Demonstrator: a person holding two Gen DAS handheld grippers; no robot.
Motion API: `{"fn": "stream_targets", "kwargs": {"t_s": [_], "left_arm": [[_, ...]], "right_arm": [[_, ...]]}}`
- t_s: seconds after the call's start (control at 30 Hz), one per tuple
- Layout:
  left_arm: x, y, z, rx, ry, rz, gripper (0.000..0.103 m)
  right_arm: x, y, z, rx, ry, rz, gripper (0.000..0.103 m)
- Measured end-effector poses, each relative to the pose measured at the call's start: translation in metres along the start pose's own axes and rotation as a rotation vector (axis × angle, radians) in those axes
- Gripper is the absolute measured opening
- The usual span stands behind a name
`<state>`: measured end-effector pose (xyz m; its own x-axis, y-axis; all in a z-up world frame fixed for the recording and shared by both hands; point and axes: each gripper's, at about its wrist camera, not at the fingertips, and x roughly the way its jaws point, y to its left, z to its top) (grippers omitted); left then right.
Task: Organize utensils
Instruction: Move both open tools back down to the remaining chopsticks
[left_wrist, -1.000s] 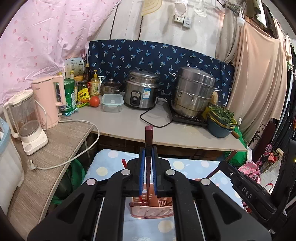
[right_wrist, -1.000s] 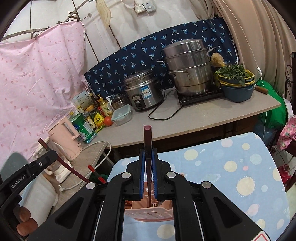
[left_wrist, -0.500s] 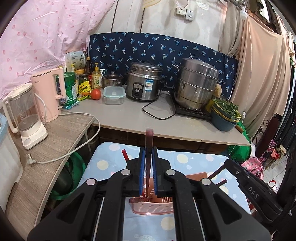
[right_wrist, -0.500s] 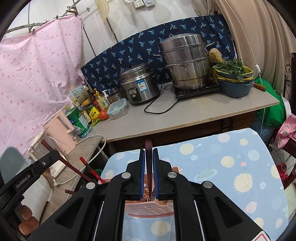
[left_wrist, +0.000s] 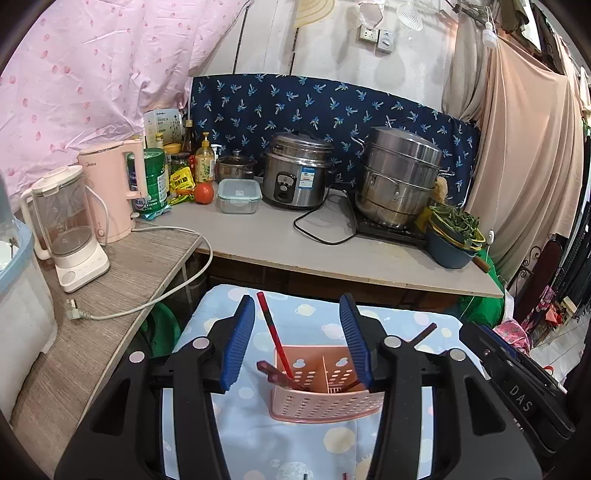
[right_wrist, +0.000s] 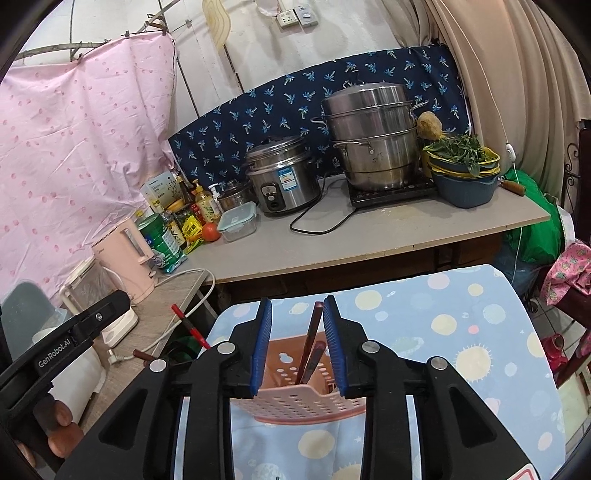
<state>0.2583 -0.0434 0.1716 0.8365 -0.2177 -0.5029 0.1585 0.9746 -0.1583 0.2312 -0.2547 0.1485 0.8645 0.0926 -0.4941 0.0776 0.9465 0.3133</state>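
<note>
A pink perforated utensil basket (left_wrist: 325, 391) stands on the blue dotted cloth (left_wrist: 317, 446); it also shows in the right wrist view (right_wrist: 295, 400). My left gripper (left_wrist: 301, 345) is open above it. A red chopstick (left_wrist: 275, 338) and a dark one (left_wrist: 271, 371) lean in the basket's left part. My right gripper (right_wrist: 298, 345) is open above the basket, its jaws apart on either side of two dark red chopsticks (right_wrist: 312, 341) that stand in the basket.
A grey counter (left_wrist: 295, 240) lies behind, with a rice cooker (left_wrist: 297, 173), a steel steamer pot (left_wrist: 400, 177), a blue bowl of greens (left_wrist: 454, 240), a pink kettle (left_wrist: 114, 192) and a blender (left_wrist: 70, 229). A white plug cord (left_wrist: 147, 306) hangs at left.
Both grippers have opened and let go of the dark red chopsticks they held. The chopsticks now stand in the basket.
</note>
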Motion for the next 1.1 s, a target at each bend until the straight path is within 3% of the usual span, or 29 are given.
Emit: {"fn": "stream_targets", "kwargs": {"t_s": [0.63,1.1], "left_arm": [[-0.053,-0.010,-0.053,0.051,0.015,-0.026,0.046],[-0.059,0.000,-0.150,0.089,0.185,-0.014,0.046]], "right_arm": [[-0.051,-0.005,-0.055,-0.016,0.059,-0.011,0.030],[-0.069,-0.033,-0.150,-0.011,0.246,-0.052,0.030]]}}
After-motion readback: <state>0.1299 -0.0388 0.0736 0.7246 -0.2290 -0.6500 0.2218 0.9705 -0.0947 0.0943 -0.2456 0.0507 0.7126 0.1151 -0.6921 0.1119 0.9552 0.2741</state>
